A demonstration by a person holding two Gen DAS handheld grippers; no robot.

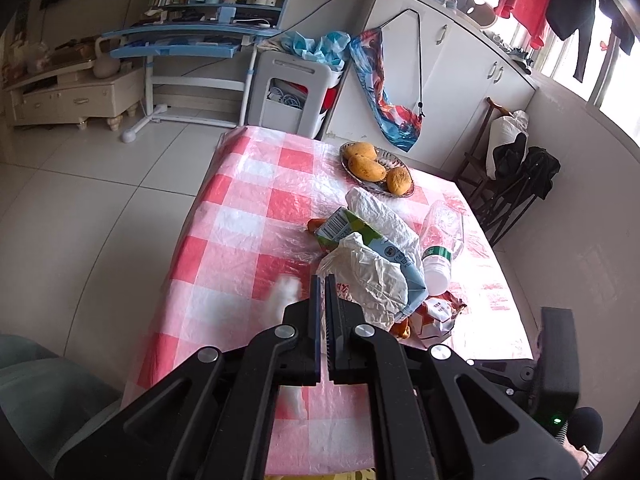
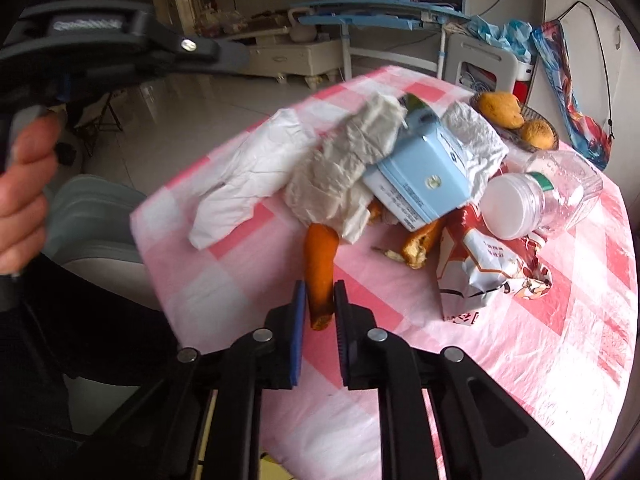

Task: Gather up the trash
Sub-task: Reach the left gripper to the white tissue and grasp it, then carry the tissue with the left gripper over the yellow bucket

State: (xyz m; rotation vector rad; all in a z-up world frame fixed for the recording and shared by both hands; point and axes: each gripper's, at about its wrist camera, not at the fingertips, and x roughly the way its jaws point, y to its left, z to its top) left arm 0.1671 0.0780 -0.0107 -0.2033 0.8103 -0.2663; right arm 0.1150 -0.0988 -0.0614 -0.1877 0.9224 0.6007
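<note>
Fingers of the right gripper (image 2: 320, 304) pinch the near end of an orange peel (image 2: 320, 256), likely to drag it from the trash pile (image 2: 420, 176) on the table (image 2: 540, 360); left gripper (image 1: 323, 292) hovers nearby, narrowed, apparently empty.

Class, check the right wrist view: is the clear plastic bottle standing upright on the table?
No: the bottle lies tipped on its side among the trash, its white cap facing the camera, resting on the red snack wrapper.
</note>
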